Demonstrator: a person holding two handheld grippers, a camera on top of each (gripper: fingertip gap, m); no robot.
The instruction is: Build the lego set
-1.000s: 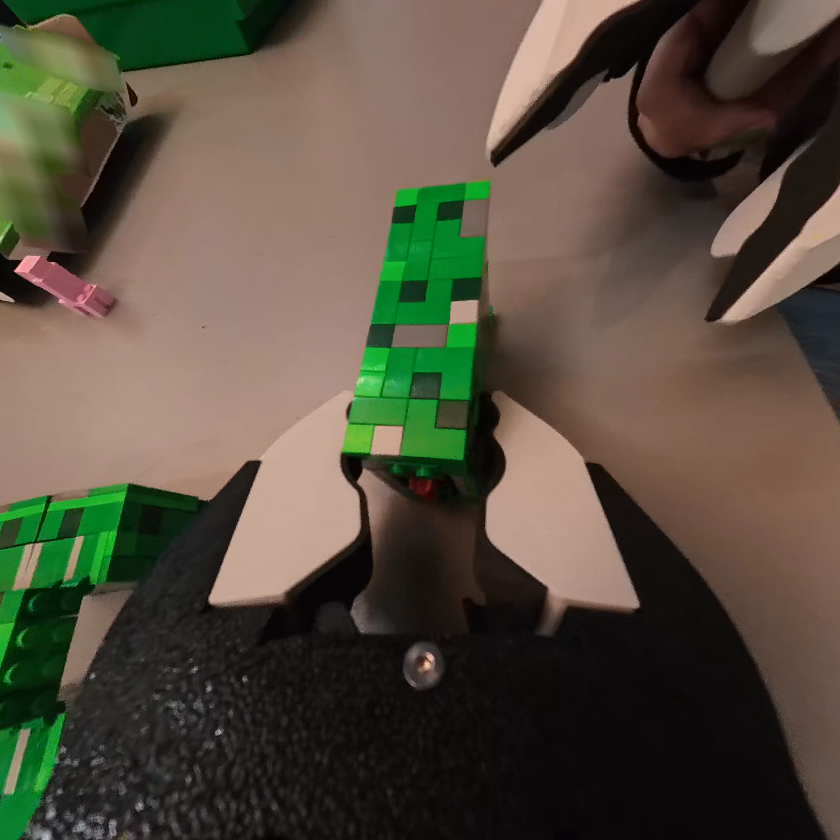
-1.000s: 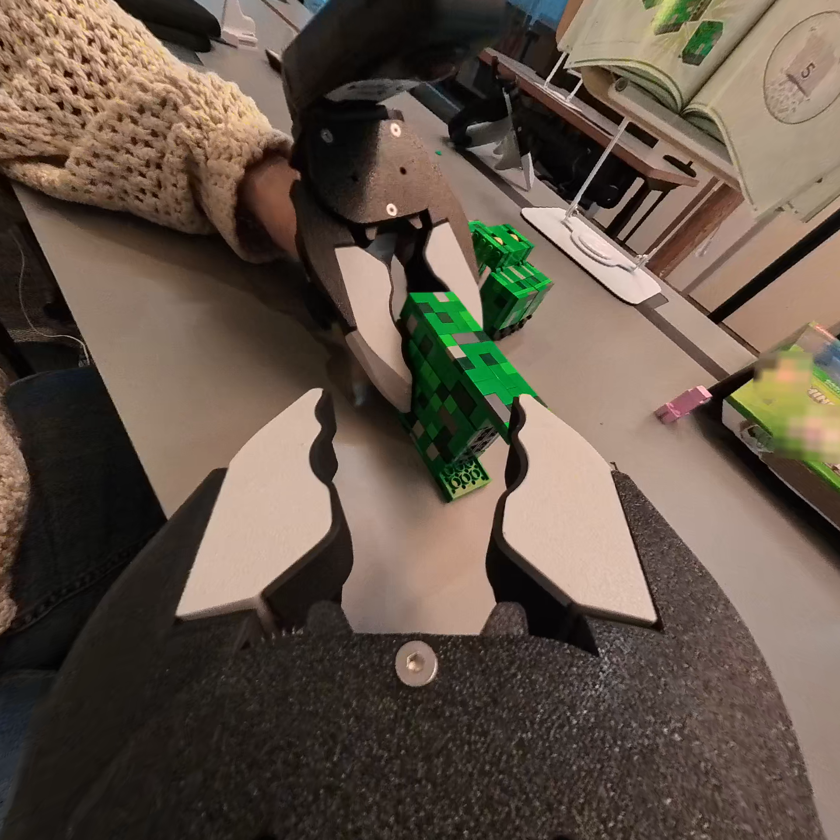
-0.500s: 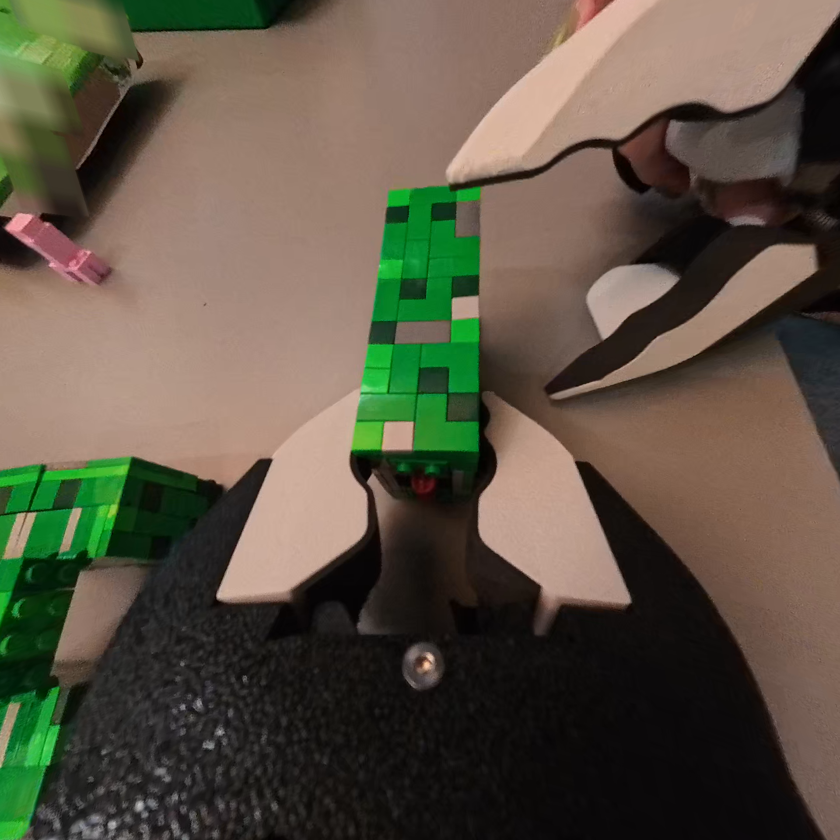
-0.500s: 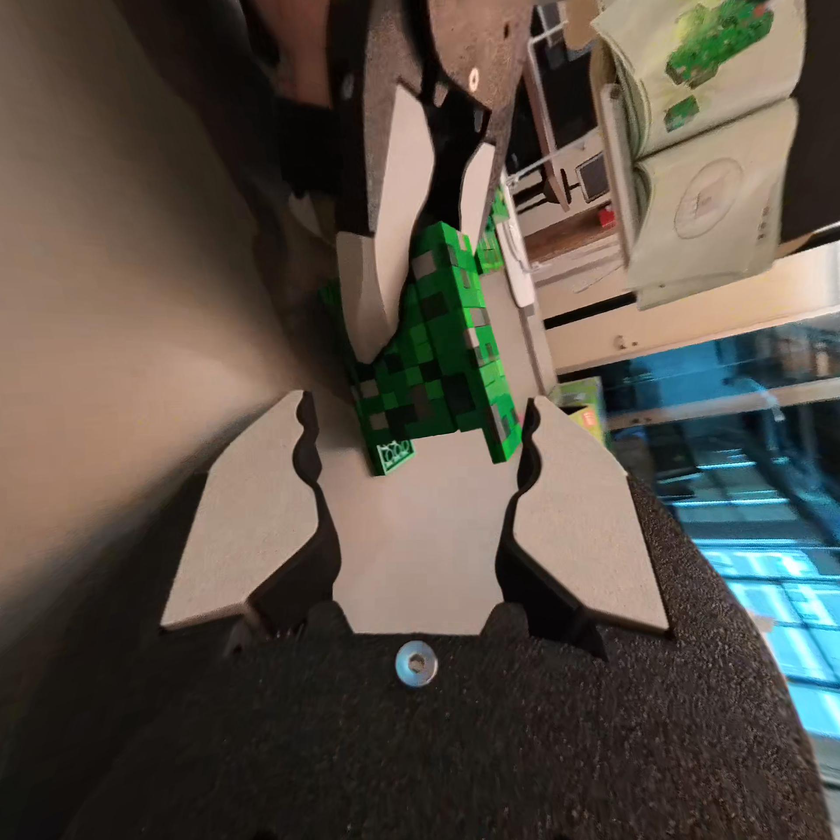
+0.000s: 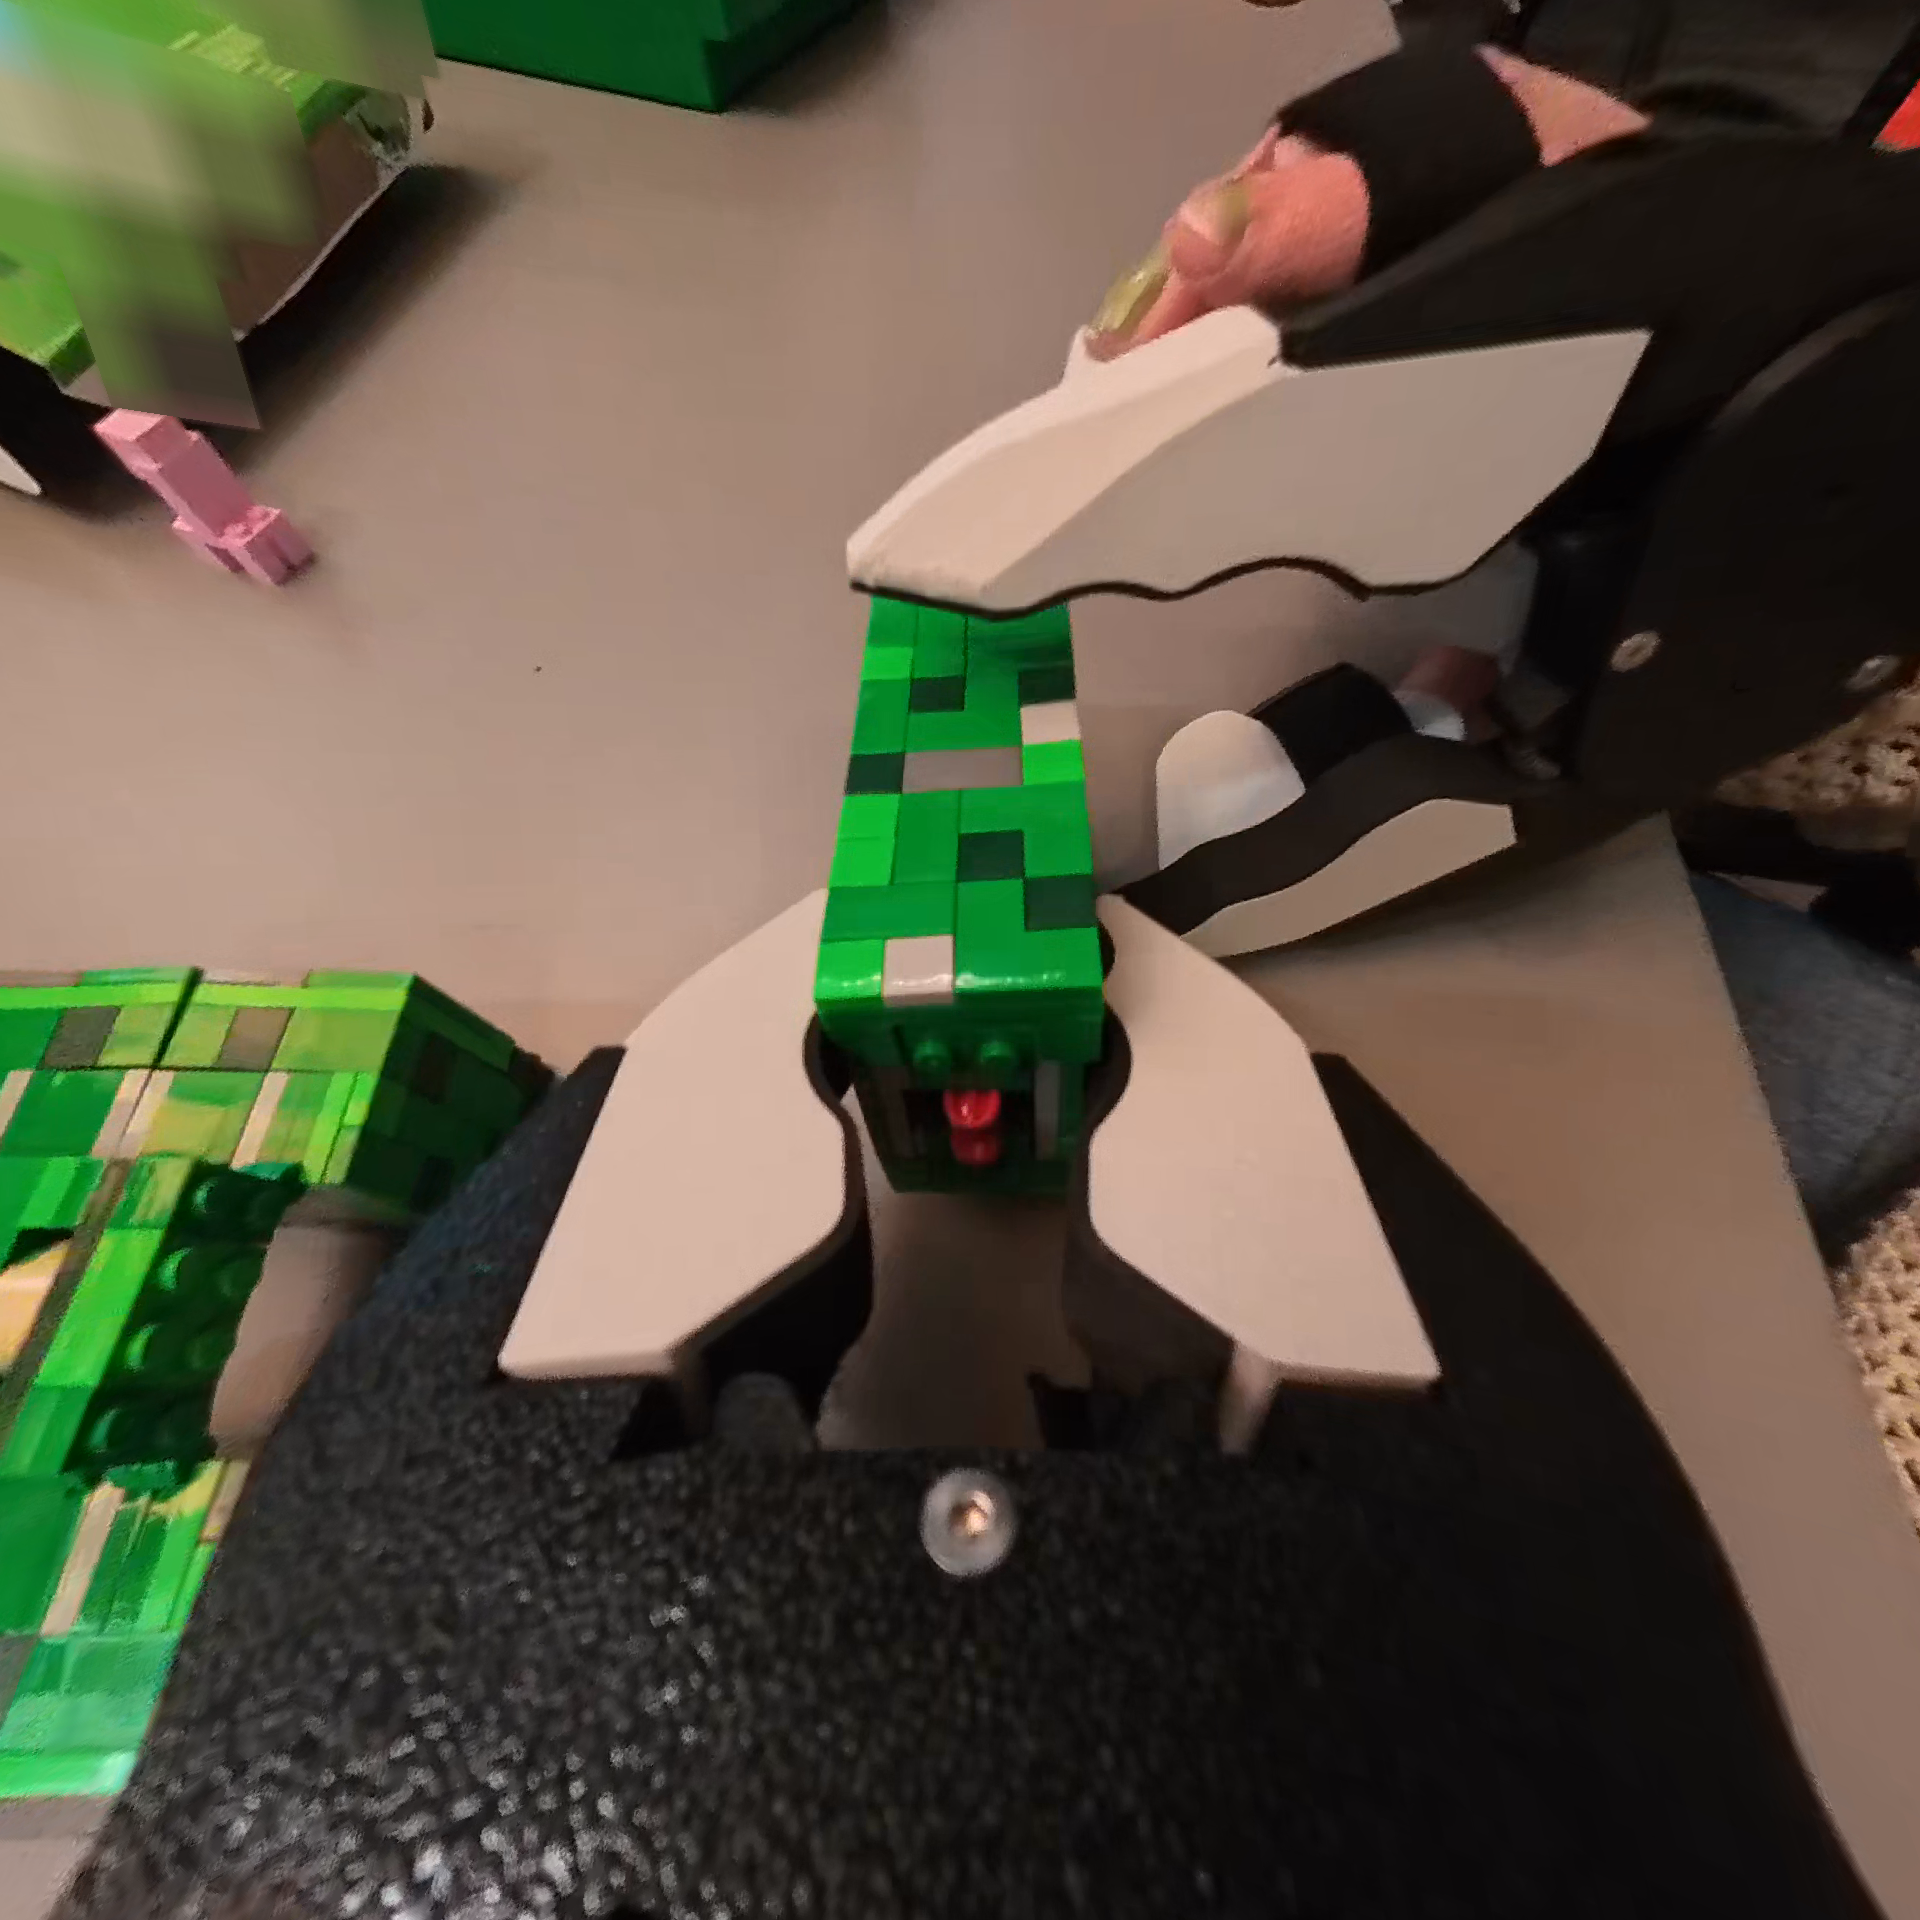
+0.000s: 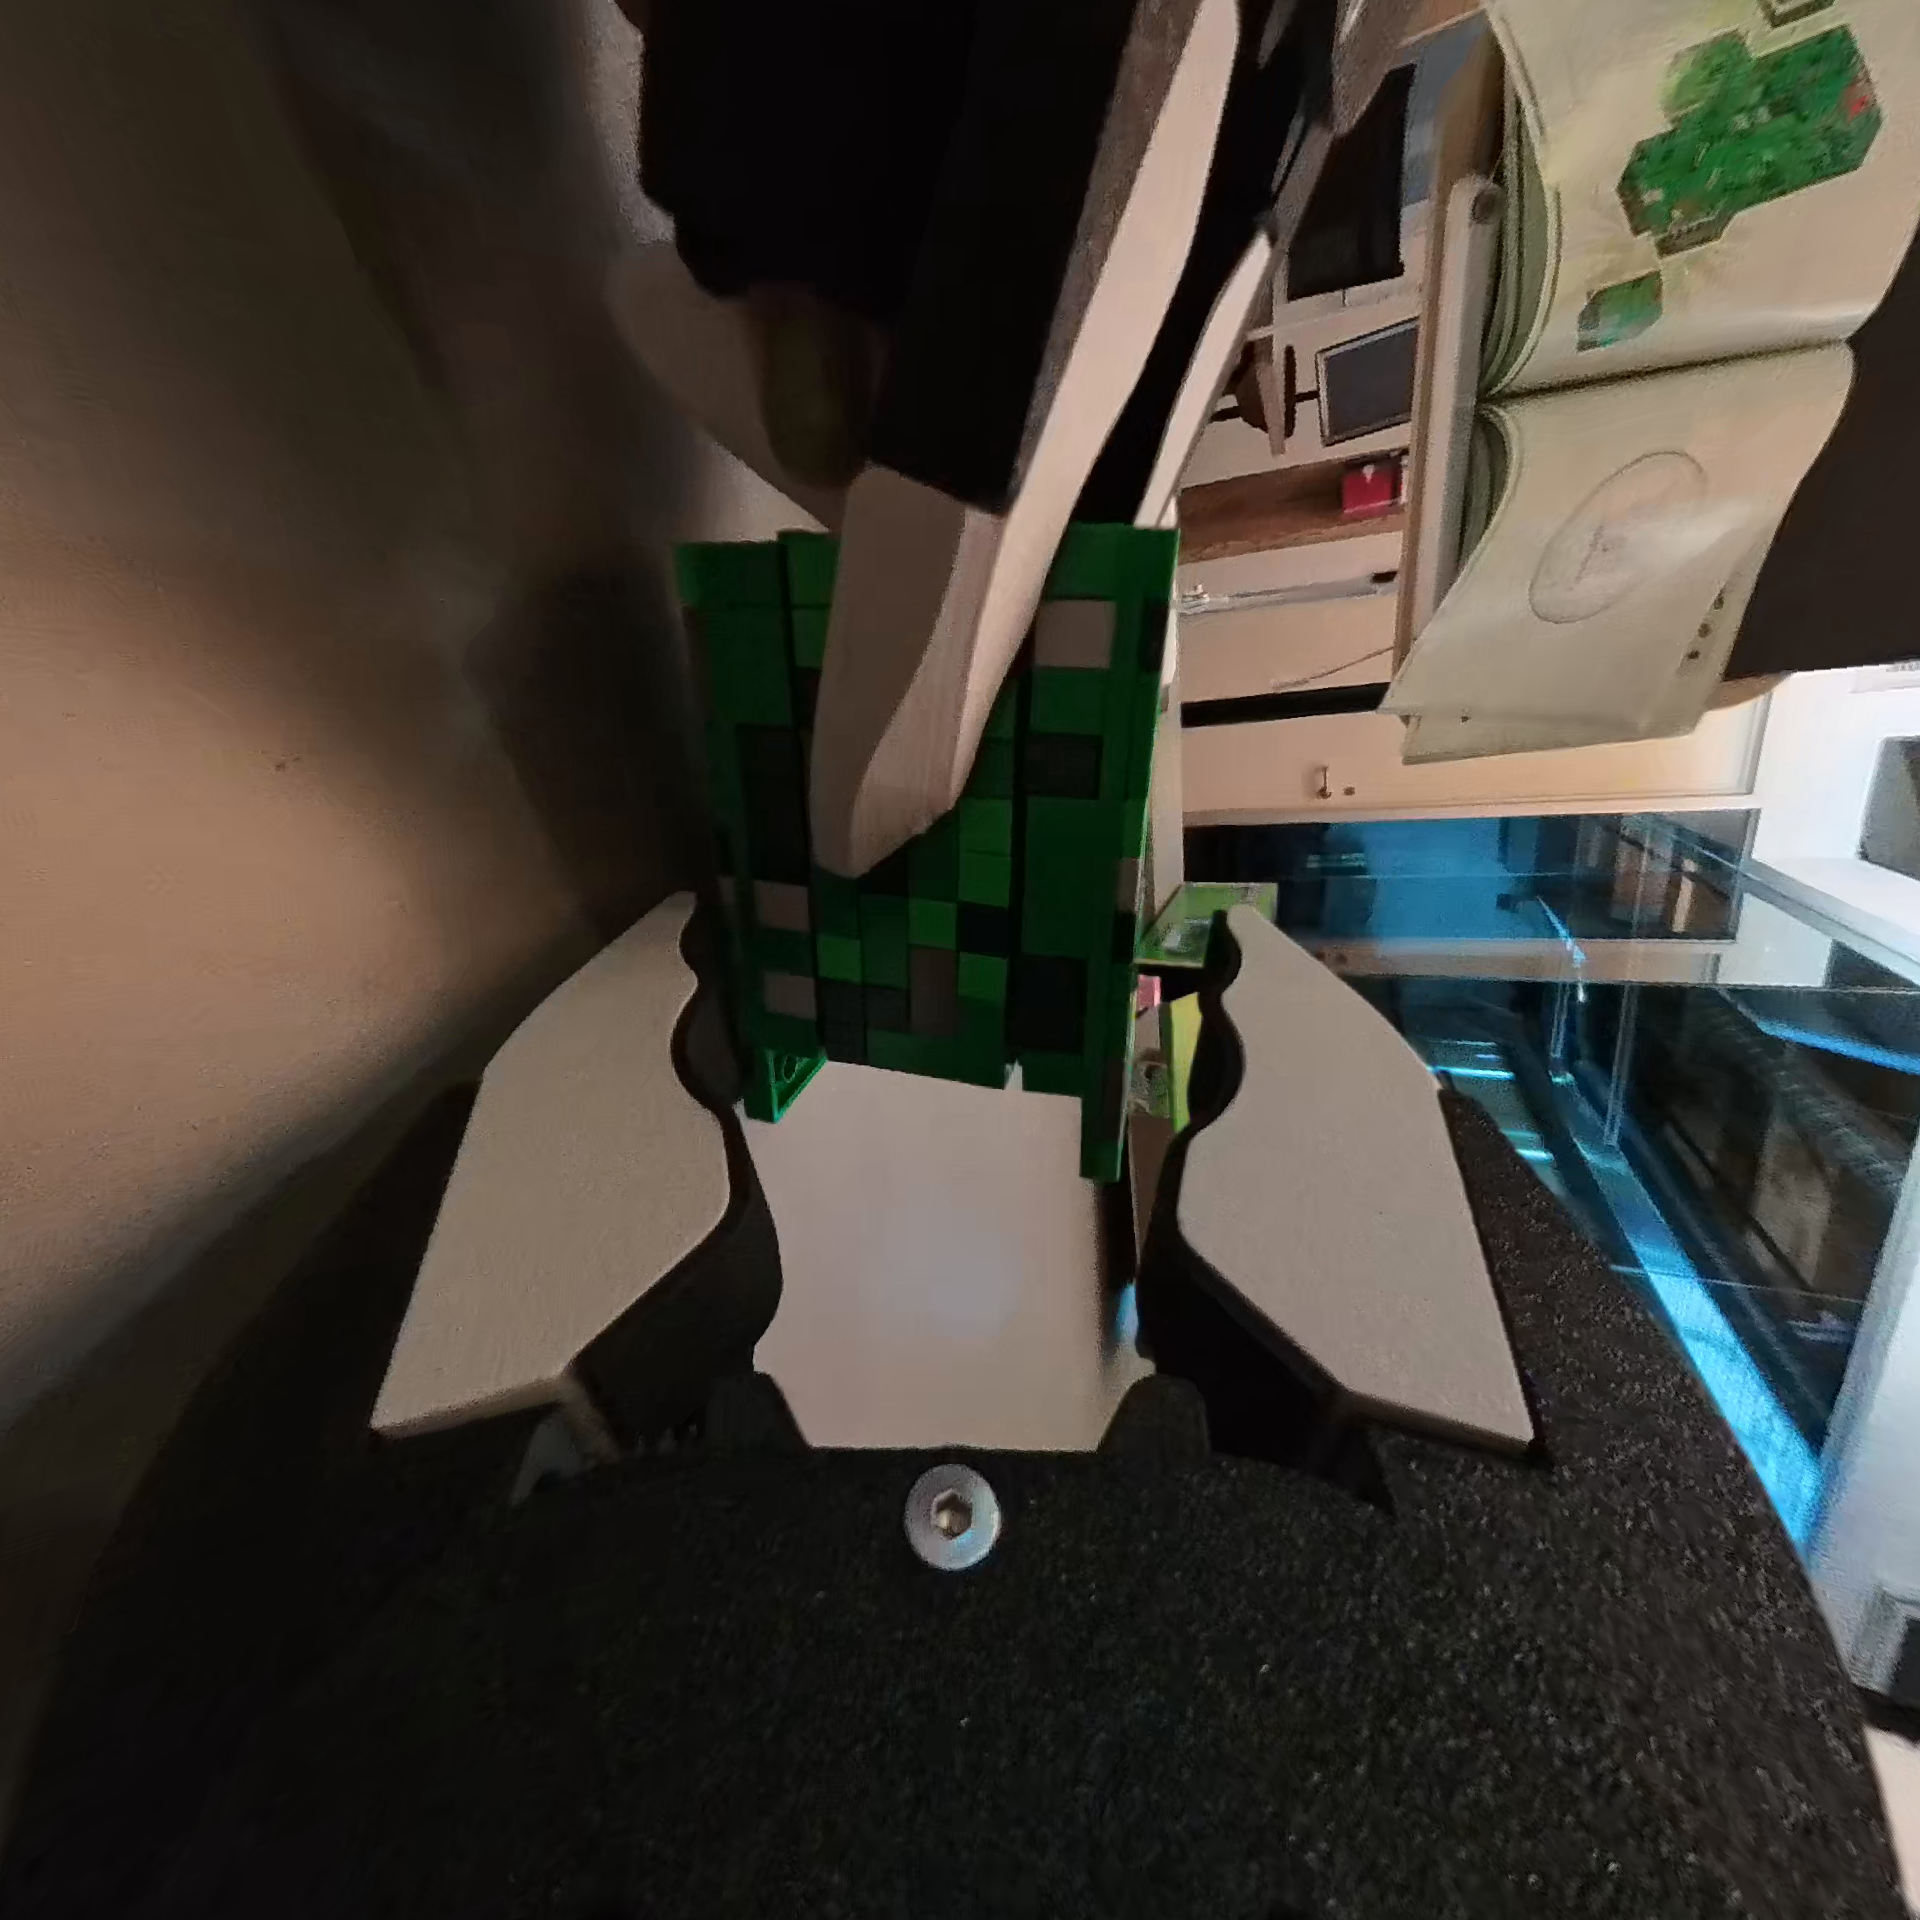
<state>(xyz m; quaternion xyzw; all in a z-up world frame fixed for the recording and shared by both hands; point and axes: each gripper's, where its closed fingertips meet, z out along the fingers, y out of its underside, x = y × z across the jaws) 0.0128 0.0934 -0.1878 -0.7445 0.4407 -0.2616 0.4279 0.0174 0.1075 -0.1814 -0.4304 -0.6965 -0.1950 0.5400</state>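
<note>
Nearest, the left hand-held gripper [image 5: 961, 997] is clamped on the near end of the long green block column [image 5: 961, 831], held above the grey surface [image 5: 520, 675]. Beyond, the right hand-held gripper [image 6: 951, 997] is spread wide around its far end, not yet closed. Closing should be square on flat sides, so tiles are not sheared off.

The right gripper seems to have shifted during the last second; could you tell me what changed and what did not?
The right gripper rolled onto its side and closed in on the far end of the long green pixel-patterned brick column; its open fingers now straddle that end, one above, one beside. The left gripper stayed shut on the near end. The pink brick figure and the green brick block stayed put.
</note>
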